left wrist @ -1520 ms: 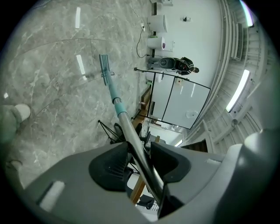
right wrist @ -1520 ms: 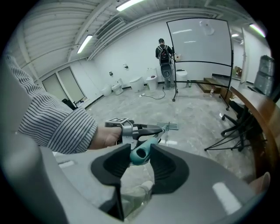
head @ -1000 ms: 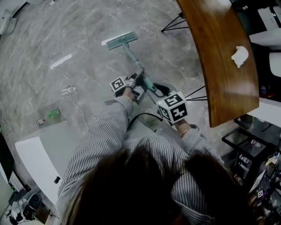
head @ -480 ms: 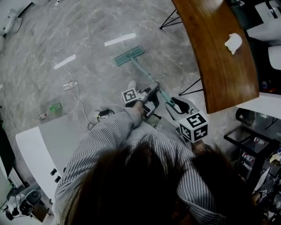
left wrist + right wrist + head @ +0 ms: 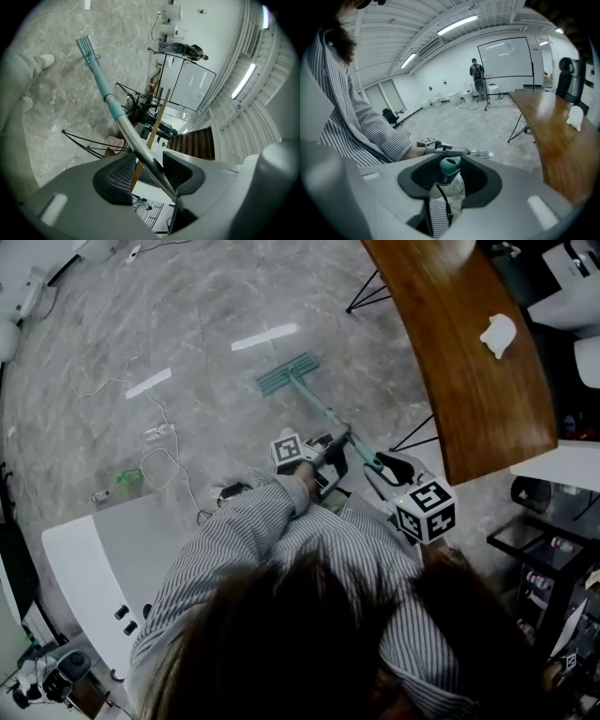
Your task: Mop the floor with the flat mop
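As the flat mop [image 5: 317,397] looks light but long and slick, my left gripper [image 5: 333,452] clamps mid-shaft, right gripper [image 5: 450,169] its top end.

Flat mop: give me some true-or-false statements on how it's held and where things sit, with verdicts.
1. The left gripper is clamped on the mop handle. True.
2. The mop head lies under the wooden table. False: it is on open floor, beside the table.
3. The right gripper grips the teal end of the mop handle. True.
4. The wooden table is bare. False: a crumpled white thing lies on it.
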